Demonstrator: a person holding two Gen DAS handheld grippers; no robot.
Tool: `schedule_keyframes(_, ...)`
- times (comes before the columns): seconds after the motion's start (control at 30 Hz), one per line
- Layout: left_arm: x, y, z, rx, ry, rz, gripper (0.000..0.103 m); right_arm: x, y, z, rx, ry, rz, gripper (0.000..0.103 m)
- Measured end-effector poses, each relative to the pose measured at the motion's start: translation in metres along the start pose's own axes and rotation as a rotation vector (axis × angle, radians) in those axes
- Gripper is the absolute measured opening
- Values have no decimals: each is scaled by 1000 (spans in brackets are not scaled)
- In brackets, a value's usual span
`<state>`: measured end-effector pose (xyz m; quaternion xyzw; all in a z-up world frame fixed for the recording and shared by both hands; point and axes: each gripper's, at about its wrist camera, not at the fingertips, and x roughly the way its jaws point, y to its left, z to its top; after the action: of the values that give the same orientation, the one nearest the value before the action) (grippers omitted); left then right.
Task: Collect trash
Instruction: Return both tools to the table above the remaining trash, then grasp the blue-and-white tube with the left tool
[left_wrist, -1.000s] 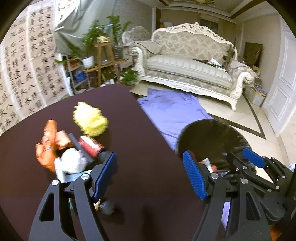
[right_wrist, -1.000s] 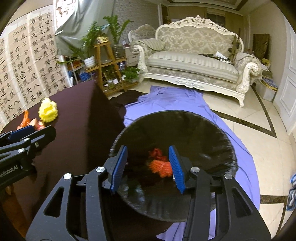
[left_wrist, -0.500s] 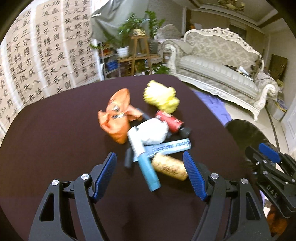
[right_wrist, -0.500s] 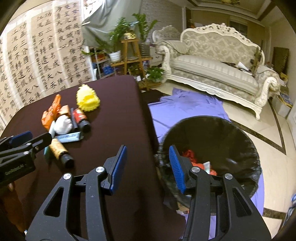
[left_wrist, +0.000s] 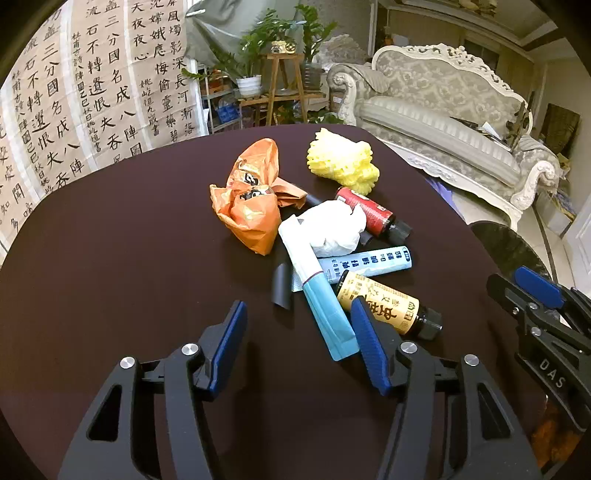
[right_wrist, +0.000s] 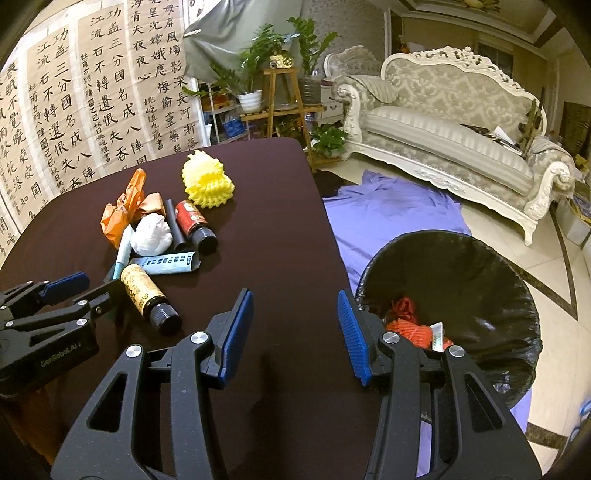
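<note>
A heap of trash lies on the dark round table (left_wrist: 110, 258): an orange plastic bag (left_wrist: 251, 206), a yellow foam net (left_wrist: 343, 162), a white crumpled tissue (left_wrist: 332, 229), a red-labelled bottle (left_wrist: 373, 214), a yellow-labelled bottle (left_wrist: 384, 306), a blue tube (left_wrist: 325, 310) and a light-blue packet (left_wrist: 369, 262). My left gripper (left_wrist: 297, 325) is open just before the heap, its right finger by the yellow-labelled bottle. My right gripper (right_wrist: 293, 325) is open and empty over the table's edge, beside the black-lined bin (right_wrist: 480, 280) that holds orange and red trash.
A purple cloth (right_wrist: 388, 214) lies on the floor beyond the bin. A white sofa (right_wrist: 461, 140) stands at the back right, a wooden plant stand (right_wrist: 284, 96) behind the table, and calligraphy sheets (right_wrist: 92, 92) hang on the left wall.
Both grippers have swung left from the bin toward the trash heap. The left one has come closer to the heap. Both stay open and empty.
</note>
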<state>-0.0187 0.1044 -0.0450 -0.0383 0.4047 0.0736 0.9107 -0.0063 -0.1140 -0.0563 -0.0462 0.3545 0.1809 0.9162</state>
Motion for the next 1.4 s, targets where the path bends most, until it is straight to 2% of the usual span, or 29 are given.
schedule_keyframes(0.2, -1, -1, 3, 4, 8, -52, 34, 1, 2, 2, -6, 1, 6, 46)
schedule_keyframes(0.33, -3, 4, 4, -26, 15, -66, 33, 2, 6, 2, -10, 1, 6, 46)
schedule_keyframes(0.67, -9, 17, -1, -56, 23, -48, 33, 3, 11, 2, -16, 0, 19, 46)
schedule_keyframes(0.7, -9, 15, 0, -54, 20, -50, 33, 3, 11, 3, -15, 0, 20, 46)
schedule_keyframes(0.83, 0, 8, 6, -50, 20, -53, 47, 2, 9, 3, -7, -1, 21, 46)
schedule_keyframes(0.97, 12, 5, 5, -54, 54, -58, 47, 1, 6, 3, 0, -1, 18, 47)
schedule_keyframes(1.0, 12, 5, 5, -49, 53, -57, 44, 1, 5, 3, 2, -2, 19, 47)
schedule_keyframes(1.13, 10, 6, 1, -39, 47, -69, 20, 1, 4, 3, 1, -1, 21, 47)
schedule_keyframes(1.4, -5, 6, -9, -18, 27, -89, 9, 1, 14, 6, -18, 4, 38, 47)
